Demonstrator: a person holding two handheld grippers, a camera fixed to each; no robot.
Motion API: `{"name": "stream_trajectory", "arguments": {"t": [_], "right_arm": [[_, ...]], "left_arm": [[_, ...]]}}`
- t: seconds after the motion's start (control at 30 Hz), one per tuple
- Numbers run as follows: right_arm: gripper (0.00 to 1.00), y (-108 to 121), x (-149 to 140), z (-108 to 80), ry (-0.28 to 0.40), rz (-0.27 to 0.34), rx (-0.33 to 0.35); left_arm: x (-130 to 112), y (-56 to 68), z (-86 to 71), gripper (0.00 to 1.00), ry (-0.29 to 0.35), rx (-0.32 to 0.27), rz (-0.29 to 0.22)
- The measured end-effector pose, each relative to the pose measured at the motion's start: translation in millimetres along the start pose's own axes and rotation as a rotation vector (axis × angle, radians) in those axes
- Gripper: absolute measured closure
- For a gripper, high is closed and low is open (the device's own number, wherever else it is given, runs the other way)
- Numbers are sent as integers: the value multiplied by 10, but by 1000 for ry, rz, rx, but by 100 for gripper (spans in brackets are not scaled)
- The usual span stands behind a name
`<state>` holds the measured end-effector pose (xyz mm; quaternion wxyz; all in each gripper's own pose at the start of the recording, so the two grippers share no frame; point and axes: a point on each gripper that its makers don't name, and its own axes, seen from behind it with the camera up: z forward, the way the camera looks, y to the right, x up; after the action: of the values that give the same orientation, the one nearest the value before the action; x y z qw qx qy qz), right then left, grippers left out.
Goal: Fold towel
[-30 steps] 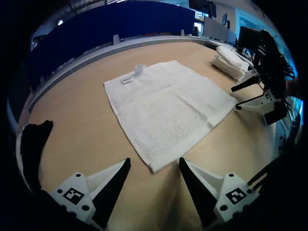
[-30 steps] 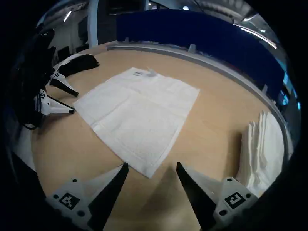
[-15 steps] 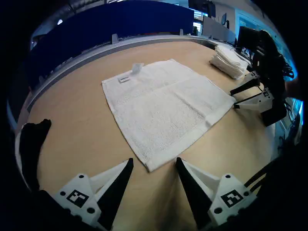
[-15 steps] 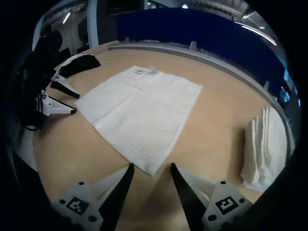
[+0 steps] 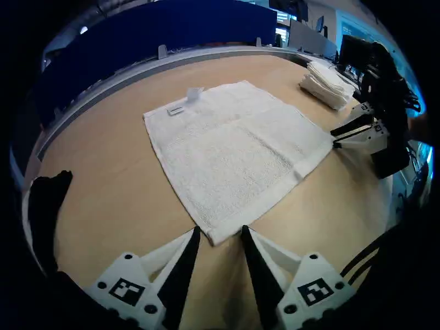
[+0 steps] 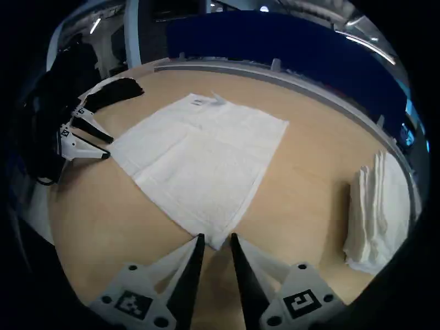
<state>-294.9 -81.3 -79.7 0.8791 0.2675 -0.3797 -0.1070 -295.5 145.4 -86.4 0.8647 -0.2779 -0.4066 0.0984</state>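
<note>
While the white terry towel (image 5: 231, 148) lies flat and square on the tan wooden table (image 5: 110, 165), its small sewn label (image 5: 176, 110) is too small to read. Left gripper (image 5: 217, 242): fingers partly open, bracketing one corner, gap visible. Right gripper (image 6: 216, 245): fingers almost together around another corner; possibly pinching it, can't tell. Black-and-white square markers (image 5: 125, 290) on the fingers. Folded white towel stack (image 6: 379, 214) nearby.

The towel (image 5: 231, 148) lies spread on the table (image 5: 110, 165) between a folded stack (image 6: 379, 209) and another cloth (image 5: 47, 209)
</note>
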Motion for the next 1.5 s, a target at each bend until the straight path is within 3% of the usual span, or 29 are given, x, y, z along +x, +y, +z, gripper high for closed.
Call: {"name": "stream_trajectory", "arguments": {"t": [0.13, 0.27, 0.6, 1.0, 1.23, 1.5], "right_arm": [[78, -11, -1, 0, -2, -1, 0], [82, -20, -3, -4, -6, -2, 0], [85, -16, 5, -18, -14, -5, -9], [85, -18, 149, -103, 8, 14, -7], [85, -56, 414, -284, 64, 33, 7], [86, -112, 673, -621, 116, 42, 16]], "left_arm": [[6, -4, 11, 48, -7, -1, -1], [5, -22, 18, 63, -11, 4, -1], [-3, -8, 14, 88, -20, 26, 37], [63, -3, -55, 90, -5, 38, -5], [204, -5, -232, 90, 16, 40, -6], [304, 41, -499, 90, 25, 30, -27]]}}
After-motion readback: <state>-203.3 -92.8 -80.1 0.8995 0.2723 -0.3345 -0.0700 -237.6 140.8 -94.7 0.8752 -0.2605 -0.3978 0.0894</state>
